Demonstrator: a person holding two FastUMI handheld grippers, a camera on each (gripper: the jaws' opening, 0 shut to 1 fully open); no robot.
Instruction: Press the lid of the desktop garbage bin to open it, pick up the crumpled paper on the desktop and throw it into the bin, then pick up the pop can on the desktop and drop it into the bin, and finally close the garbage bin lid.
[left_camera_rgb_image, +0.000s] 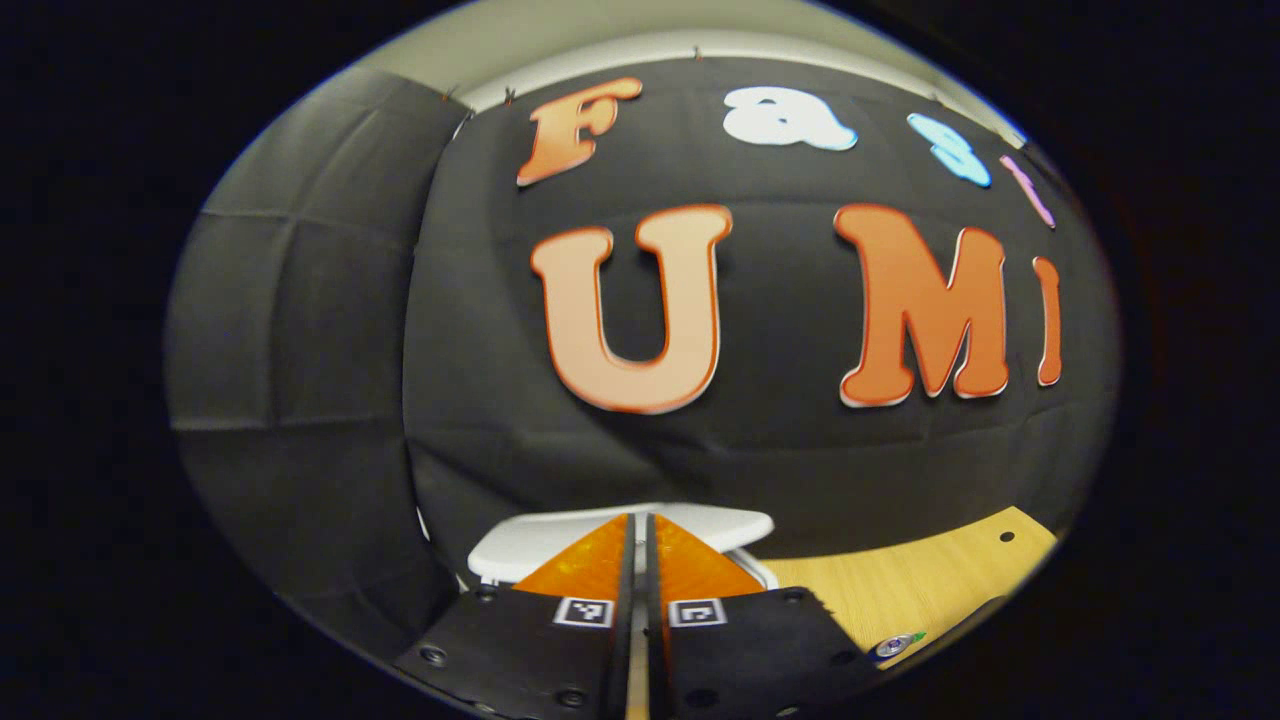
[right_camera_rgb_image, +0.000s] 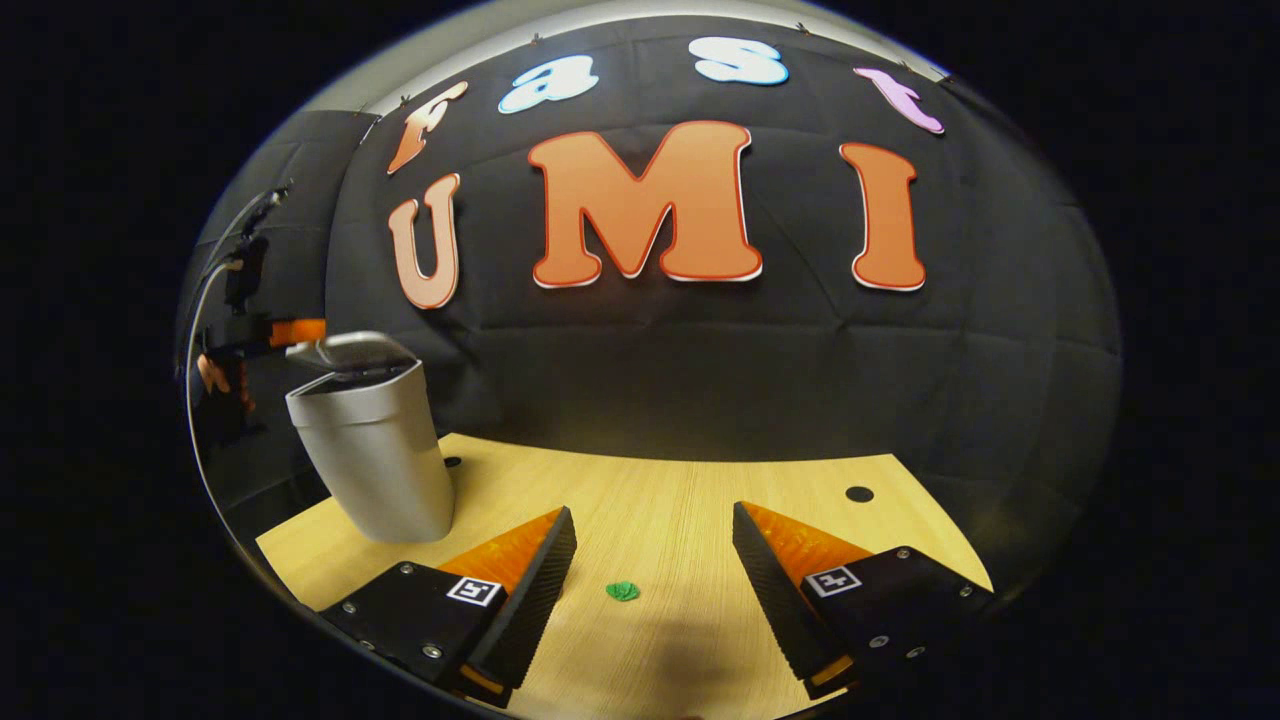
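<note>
The grey desktop bin (right_camera_rgb_image: 378, 460) stands on the table's left part in the right gripper view. Its pale lid (right_camera_rgb_image: 350, 350) sits slightly tilted, with a dark gap under it. My left gripper (right_camera_rgb_image: 290, 332) reaches in from the left, and its tips meet the lid's left edge. In the left gripper view that gripper (left_camera_rgb_image: 640, 518) is shut with nothing between its fingers, and the white lid (left_camera_rgb_image: 735, 524) lies right beneath and beyond the tips. My right gripper (right_camera_rgb_image: 652, 512) is open and low over the wooden table (right_camera_rgb_image: 660, 500), to the right of the bin, holding nothing.
A small green scrap (right_camera_rgb_image: 622, 591) lies on the table between my right fingers. The tabletop has round holes (right_camera_rgb_image: 858, 493). A small silvery object with a green tip (left_camera_rgb_image: 895, 645) lies at the table's near edge. Black cloth walls close the back and left.
</note>
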